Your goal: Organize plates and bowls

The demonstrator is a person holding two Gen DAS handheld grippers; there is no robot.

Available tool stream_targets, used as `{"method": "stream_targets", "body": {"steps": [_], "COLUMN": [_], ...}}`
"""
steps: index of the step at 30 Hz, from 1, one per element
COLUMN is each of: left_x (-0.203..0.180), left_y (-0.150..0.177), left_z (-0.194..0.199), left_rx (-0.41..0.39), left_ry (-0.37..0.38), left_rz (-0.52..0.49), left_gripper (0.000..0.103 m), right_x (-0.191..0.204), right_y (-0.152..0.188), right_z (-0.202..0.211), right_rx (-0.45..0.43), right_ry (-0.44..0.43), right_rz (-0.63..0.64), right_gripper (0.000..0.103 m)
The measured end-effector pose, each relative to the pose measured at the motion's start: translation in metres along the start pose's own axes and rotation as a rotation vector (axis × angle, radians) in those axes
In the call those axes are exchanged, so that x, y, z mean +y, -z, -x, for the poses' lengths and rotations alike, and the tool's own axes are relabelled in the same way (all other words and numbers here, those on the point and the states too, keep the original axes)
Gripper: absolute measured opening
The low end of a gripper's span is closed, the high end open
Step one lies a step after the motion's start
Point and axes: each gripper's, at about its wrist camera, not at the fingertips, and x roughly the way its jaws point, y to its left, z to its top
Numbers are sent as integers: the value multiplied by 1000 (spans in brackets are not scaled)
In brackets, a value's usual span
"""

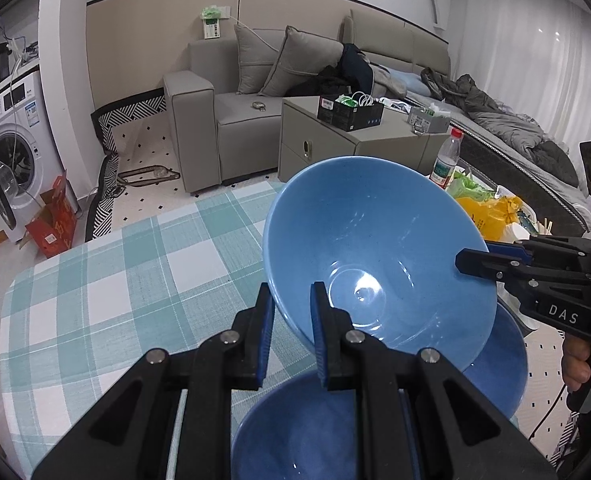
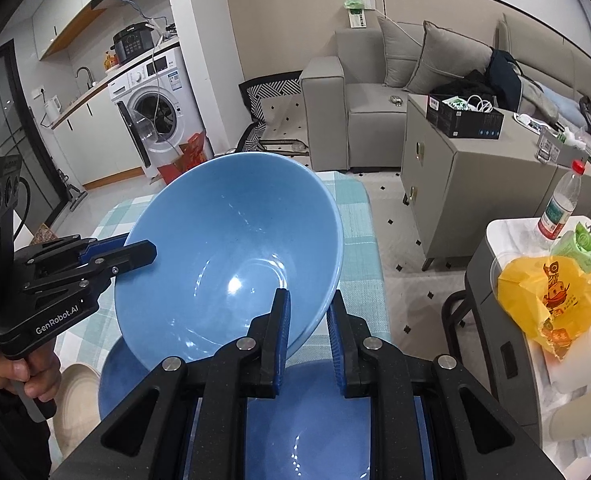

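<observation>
Both grippers, left (image 1: 291,320) and right (image 2: 309,322), are clamped on opposite rim edges of a tilted light blue bowl (image 1: 375,256) (glossy inside), above a darker blue bowl (image 1: 295,428) on the checked tablecloth (image 1: 115,272).

The left gripper (image 1: 291,332), filling the lower centre of its own view, is matte black plastic with angular linkage arms, round silver screws at the pivots and ribbed blue pads (image 1: 322,336) lining both fingers. The right gripper (image 2: 309,340) has the same build. Seen from the side, white lettering reads "DAS" at one frame's right edge and "GenRobot.AI" at the other's left, above bare-skinned fingers and a thin black cable.
</observation>
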Motion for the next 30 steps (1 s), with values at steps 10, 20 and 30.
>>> {"method": "stream_targets", "body": {"steps": [10,20,30], "left_x": [2,4,11], "left_y": [12,31,58], "left_z": [31,53,72], "left_rx": [-38,-49,-74], "left_ry": [10,-5,-2], "left_rz": [1,9,38], "left_gripper": [16,16,16], "right_x": [22,44,65], "right_y": [11,24,43], "right_z": [31,45,54], "right_rx": [-28,-27,-28], "right_ry": [-2,-11,-23], "right_rz": [32,60,98], "right_gripper": [19,19,19]}}
